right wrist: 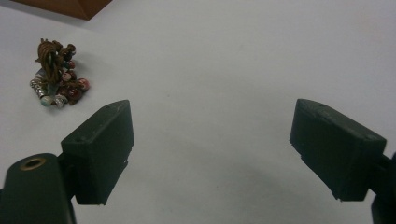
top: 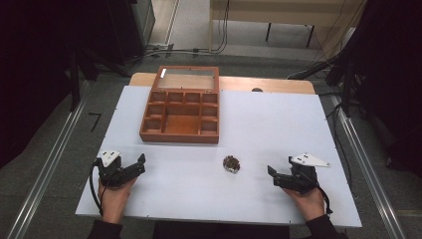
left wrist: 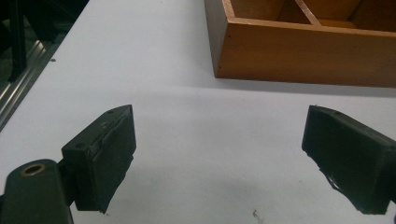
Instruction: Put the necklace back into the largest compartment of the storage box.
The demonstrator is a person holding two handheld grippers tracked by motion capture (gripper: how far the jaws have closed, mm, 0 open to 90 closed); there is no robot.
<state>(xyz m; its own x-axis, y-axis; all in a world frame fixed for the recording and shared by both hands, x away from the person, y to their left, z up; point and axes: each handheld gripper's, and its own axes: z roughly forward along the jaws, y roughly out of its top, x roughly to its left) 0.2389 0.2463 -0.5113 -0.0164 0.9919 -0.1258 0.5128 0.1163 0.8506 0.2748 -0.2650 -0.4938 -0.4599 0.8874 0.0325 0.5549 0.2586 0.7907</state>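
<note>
Beaded bracelet (top: 231, 163), bunched in a small heap, lies on the white worktop (top: 278, 124) between the two tools, nearer the right tool (top: 278, 175) and in front of the open wooden compartment box (top: 181, 110). Left tool (top: 135, 166) and right tool both rest low with jaws wide and empty. A sound pick would probably close across the whole heap, so no loose loop trails.
</note>
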